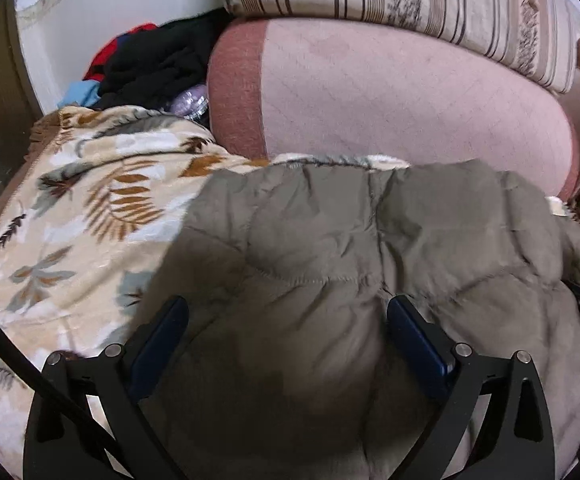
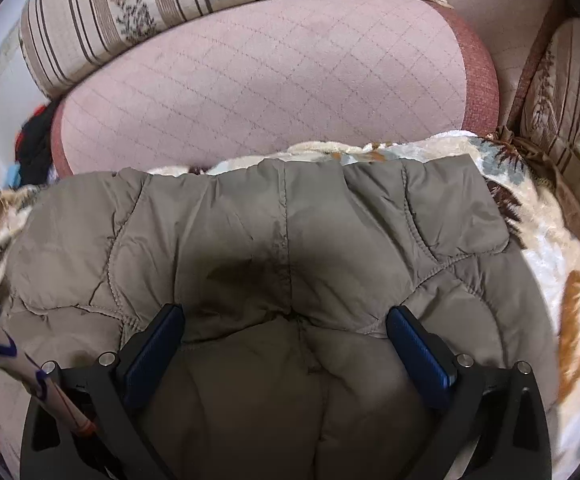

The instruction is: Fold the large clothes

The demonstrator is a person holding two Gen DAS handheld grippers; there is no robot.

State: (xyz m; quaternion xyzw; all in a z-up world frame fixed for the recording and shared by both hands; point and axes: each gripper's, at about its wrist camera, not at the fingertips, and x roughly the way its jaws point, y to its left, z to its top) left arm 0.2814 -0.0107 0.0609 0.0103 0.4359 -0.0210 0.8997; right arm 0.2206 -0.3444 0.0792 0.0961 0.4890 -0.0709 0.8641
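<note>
- Two grippers you held over one olive quilted jacket (image 1: 369, 264), which lay spread on the leaf-print blanket (image 1: 90, 200) in front of the pink cushion (image 1: 409, 92).
- Your left gripper (image 1: 288, 324) stood with its fingers wide apart, gripping nothing.
- Your right gripper (image 2: 286, 332) was likewise spread, with the jacket's folded layers (image 2: 290, 240) below it.

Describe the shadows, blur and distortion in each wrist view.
Left wrist: a dark shadow covers the near-left of the quilted jacket, its right edge smeared by motion blur; fisheye bends the pink cushion. Right wrist: a shadow pools on the jacket between the open fingers; sharper overall, corners vignetted black.
</note>
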